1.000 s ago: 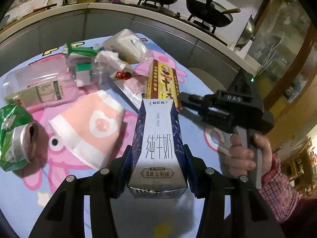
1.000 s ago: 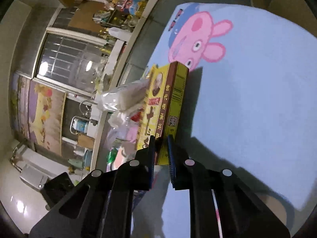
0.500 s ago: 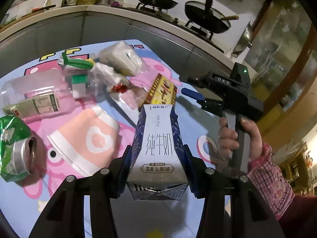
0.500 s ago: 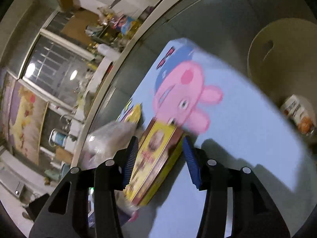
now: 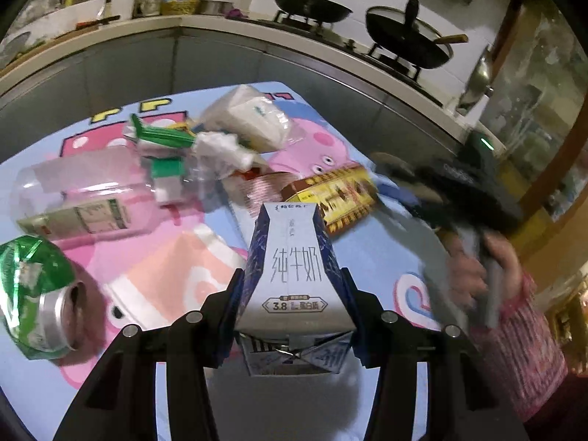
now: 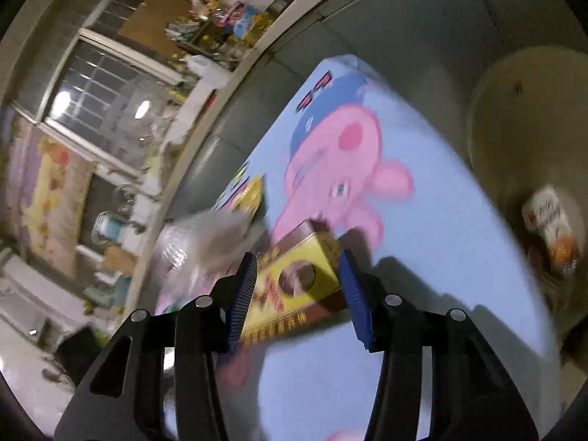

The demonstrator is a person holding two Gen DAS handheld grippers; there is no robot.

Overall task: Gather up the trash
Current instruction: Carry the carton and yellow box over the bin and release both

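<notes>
My left claw (image 5: 292,308) grips the milk carton (image 5: 294,275); my right claw (image 6: 297,290) gapes astride the yellow box (image 6: 294,286). I should centre it, then squeeze.

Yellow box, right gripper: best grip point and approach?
Take the yellow box across its narrow width near the end facing the right gripper, coming in along its length. It lies flat, long axis toward the open jaws, which already straddle that end.

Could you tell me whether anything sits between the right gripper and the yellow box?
Nothing visible does: the right gripper is open, and the yellow box already lies in the gap between its fingers, though blur hides any contact.
</notes>
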